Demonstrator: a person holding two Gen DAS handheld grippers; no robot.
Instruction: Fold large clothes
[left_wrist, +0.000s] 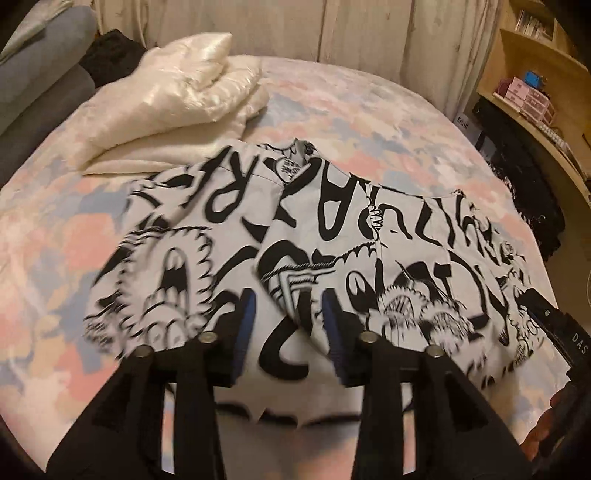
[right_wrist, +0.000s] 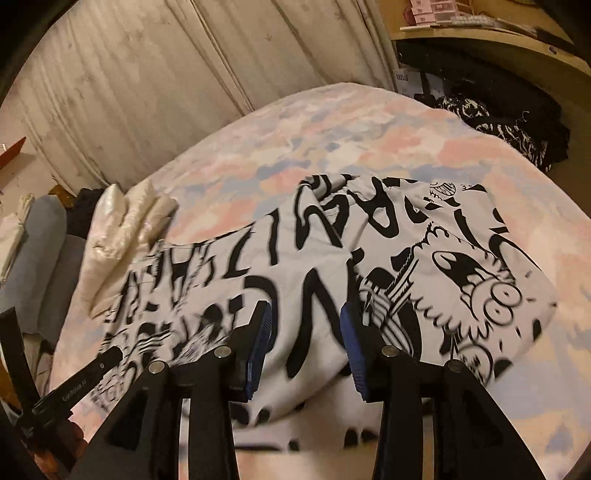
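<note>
A white garment (left_wrist: 317, 236) printed with bold black cartoon lettering and faces is spread on a bed covered by a pastel pink, blue and cream bedspread (left_wrist: 351, 110). In the left wrist view the left gripper (left_wrist: 288, 325) is held above the near part of the garment, its blue-padded jaws parted by a moderate gap; the cloth is seen through that gap but below the pads, and nothing is pinched between them. In the right wrist view the right gripper (right_wrist: 306, 339) is likewise poised over the garment (right_wrist: 332, 258), its jaws parted about as far, with the printed fabric lying beneath the gap and no fold caught by the pads. The near hem is seen below both pairs of fingers. A folded cream item (left_wrist: 173, 110) lies on the bed at the garment's far left edge, touching or just overlapped by it. The other gripper's body is visible at the right edge of the left view, where the letters "DAS" (left_wrist: 578, 343) can be read; on the tool at the lower left of the right view a small white word (right_wrist: 72, 393) is printed, too blurred to be read with confidence. The garment's own lettering is distorted and cannot be read as words
</note>
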